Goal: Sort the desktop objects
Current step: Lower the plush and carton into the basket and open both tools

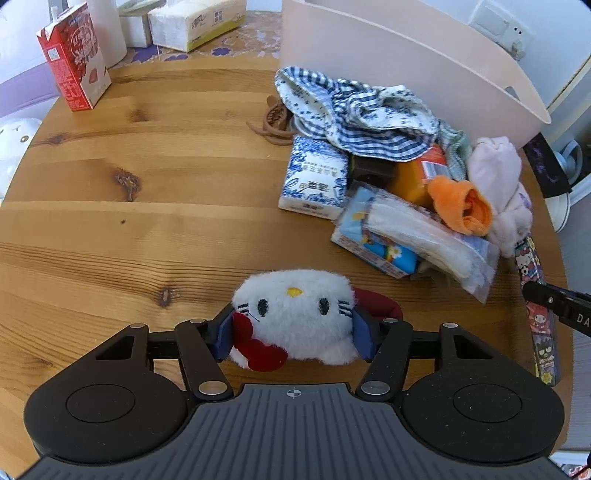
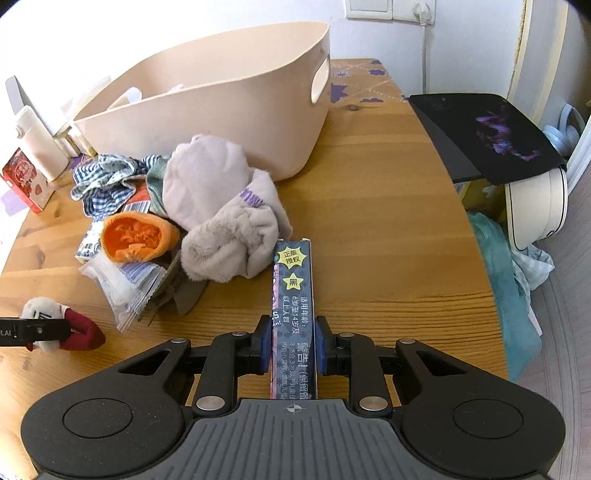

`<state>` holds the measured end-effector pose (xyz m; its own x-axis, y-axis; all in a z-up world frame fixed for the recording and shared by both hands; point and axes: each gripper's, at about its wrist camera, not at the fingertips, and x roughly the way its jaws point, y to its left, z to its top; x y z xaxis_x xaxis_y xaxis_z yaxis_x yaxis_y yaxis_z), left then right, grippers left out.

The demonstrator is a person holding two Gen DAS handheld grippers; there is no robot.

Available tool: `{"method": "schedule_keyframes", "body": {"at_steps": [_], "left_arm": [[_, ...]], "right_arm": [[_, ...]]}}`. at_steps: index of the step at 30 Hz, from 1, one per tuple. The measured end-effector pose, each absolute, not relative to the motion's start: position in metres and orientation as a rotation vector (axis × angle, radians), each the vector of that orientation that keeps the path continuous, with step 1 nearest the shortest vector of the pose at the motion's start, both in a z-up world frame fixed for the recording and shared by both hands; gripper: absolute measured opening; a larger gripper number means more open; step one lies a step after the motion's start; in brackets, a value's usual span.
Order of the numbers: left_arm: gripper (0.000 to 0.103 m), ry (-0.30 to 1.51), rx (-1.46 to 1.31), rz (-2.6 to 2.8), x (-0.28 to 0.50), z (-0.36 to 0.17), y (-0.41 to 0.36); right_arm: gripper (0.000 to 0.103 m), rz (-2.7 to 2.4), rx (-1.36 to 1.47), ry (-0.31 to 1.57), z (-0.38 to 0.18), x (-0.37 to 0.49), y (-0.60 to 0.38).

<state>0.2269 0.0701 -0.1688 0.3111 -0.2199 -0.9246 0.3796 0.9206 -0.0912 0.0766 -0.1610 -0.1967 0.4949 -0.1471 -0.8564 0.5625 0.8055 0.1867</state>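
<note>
My left gripper [image 1: 293,334] is shut on a white cat plush toy [image 1: 295,314] with a red bow, low over the wooden table [image 1: 147,206]; the toy also shows in the right wrist view [image 2: 55,325]. My right gripper [image 2: 293,347] is shut on a long dark cartoon-print box [image 2: 293,306], which lies along the table; it also shows in the left wrist view [image 1: 539,325]. A heap sits ahead: checked blue cloth [image 1: 354,110], tissue pack [image 1: 317,177], orange sock [image 2: 136,236], pale pink cloth [image 2: 225,206], plastic packets [image 1: 417,236].
A large beige tub [image 2: 221,110] stands behind the heap. A red milk carton [image 1: 74,62] and tissue boxes [image 1: 199,22] stand at the far left. A brown hair tie [image 1: 273,122] lies by the cloth. A black pad [image 2: 487,133] overhangs the table's right edge.
</note>
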Motion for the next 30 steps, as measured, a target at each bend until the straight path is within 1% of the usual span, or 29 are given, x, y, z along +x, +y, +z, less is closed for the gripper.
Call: {"method": "schedule_keyframes", "body": {"at_steps": [15, 30], "left_arm": [[0.062, 1.121, 0.105, -0.397, 0.225, -0.140, 0.058], [0.062, 1.019, 0.083, -0.463, 0.240, -0.097, 0.049]], "right_arm": [[0.022, -0.450, 0.475, 0.869, -0.161, 0.050, -0.175], [0.022, -0.453, 0.487, 0.761, -0.124, 0.054, -0.179]]}}
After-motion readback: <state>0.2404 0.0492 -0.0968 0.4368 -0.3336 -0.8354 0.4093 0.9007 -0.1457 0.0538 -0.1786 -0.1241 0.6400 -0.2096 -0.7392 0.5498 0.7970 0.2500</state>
